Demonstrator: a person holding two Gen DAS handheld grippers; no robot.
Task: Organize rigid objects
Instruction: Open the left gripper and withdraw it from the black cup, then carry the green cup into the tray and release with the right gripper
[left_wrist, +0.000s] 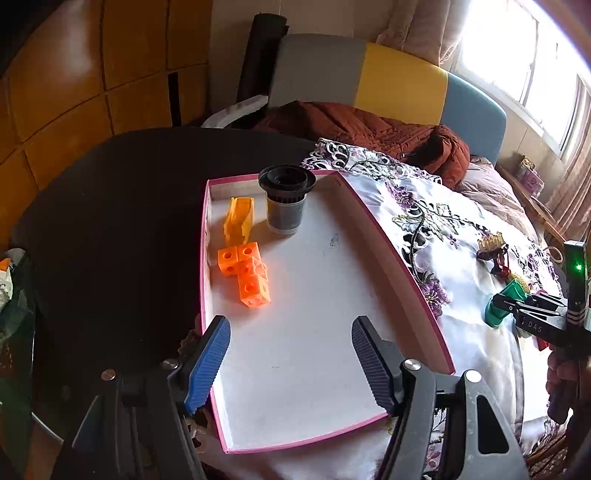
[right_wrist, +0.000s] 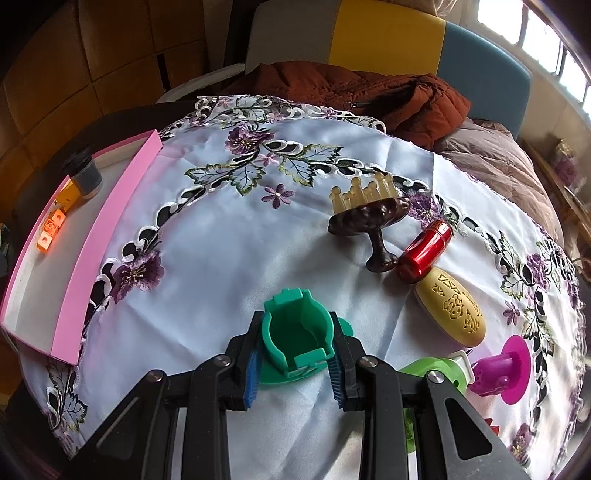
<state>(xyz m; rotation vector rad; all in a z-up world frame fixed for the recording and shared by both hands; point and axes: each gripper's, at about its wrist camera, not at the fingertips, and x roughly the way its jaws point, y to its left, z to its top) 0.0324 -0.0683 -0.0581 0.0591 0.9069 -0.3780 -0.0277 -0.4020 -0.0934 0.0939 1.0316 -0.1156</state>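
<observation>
Right gripper (right_wrist: 295, 354) clamped on green plastic holder (right_wrist: 295, 332), pads pressing both sides, over embroidered tablecloth (right_wrist: 221, 258). Left gripper (left_wrist: 290, 363) jaws wide apart, empty, over pink-rimmed tray (left_wrist: 399, 266); orange cubes (left_wrist: 245, 271) and black-lidded jar (left_wrist: 286, 201) sit inside tray.

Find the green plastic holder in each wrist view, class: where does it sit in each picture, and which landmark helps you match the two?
Left wrist view: green plastic holder at the far right edge, clamped by the right gripper.
Right wrist view: holder low in the centre, between the right gripper pads.
Shared landmark: the pink-rimmed tray, left of the holder in both.
</observation>
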